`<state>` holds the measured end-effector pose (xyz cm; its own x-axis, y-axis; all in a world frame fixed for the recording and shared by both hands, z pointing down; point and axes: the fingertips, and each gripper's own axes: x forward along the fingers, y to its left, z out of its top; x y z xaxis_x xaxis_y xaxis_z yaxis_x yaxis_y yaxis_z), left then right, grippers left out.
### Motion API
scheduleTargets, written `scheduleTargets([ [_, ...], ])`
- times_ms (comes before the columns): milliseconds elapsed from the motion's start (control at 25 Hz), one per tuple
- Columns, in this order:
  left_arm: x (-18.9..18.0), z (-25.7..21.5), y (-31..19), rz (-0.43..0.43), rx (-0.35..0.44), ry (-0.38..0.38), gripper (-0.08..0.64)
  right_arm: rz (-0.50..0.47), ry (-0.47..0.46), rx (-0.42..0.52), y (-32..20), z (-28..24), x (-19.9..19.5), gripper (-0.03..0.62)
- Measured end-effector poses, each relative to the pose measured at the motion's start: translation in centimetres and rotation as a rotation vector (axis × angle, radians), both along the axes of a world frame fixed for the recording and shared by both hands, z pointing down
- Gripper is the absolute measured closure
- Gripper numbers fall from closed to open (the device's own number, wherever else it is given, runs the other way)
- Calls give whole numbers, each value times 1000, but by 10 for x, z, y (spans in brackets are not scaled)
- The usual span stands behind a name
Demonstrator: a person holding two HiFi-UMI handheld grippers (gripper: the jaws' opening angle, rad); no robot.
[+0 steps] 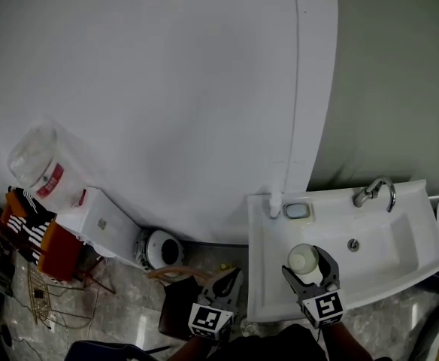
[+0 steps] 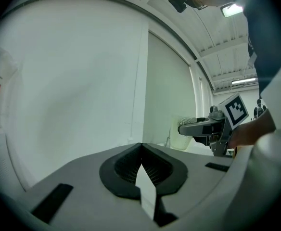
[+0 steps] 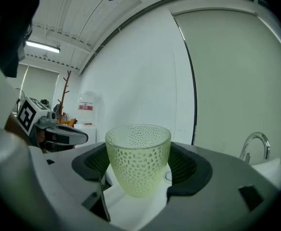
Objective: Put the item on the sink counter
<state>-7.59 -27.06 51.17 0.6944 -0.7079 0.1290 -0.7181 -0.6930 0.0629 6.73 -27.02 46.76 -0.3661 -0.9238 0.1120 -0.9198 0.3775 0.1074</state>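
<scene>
Pale green and see-through, dimpled all over, the cup (image 3: 138,158) stands upright between the pads of my right claw (image 1: 306,265), which grips it by both sides low over the left part of the sink counter (image 1: 268,292). I judge the carry nearly done, with only the set-down and release left, though I cannot tell whether its base touches the counter. My left claw (image 1: 229,279) is closed and empty, left of the sink.

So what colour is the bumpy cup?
Pale yellow-green cup, dotted all over; right gripper view shows it best.
</scene>
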Motion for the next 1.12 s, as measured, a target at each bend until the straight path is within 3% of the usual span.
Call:
scheduleTargets([
  [400,-33,12,-34,-97,-27,-16,546,-55,41,-61,-44,33,-6,209],
  [720,-22,31,-36,-147,-86,-10,546,-108,48,-140,-73,77,-1,209],
  [1120,-17,52,-41,-191,-134,-37,546,-89,2,-232,-115,138,7,209],
])
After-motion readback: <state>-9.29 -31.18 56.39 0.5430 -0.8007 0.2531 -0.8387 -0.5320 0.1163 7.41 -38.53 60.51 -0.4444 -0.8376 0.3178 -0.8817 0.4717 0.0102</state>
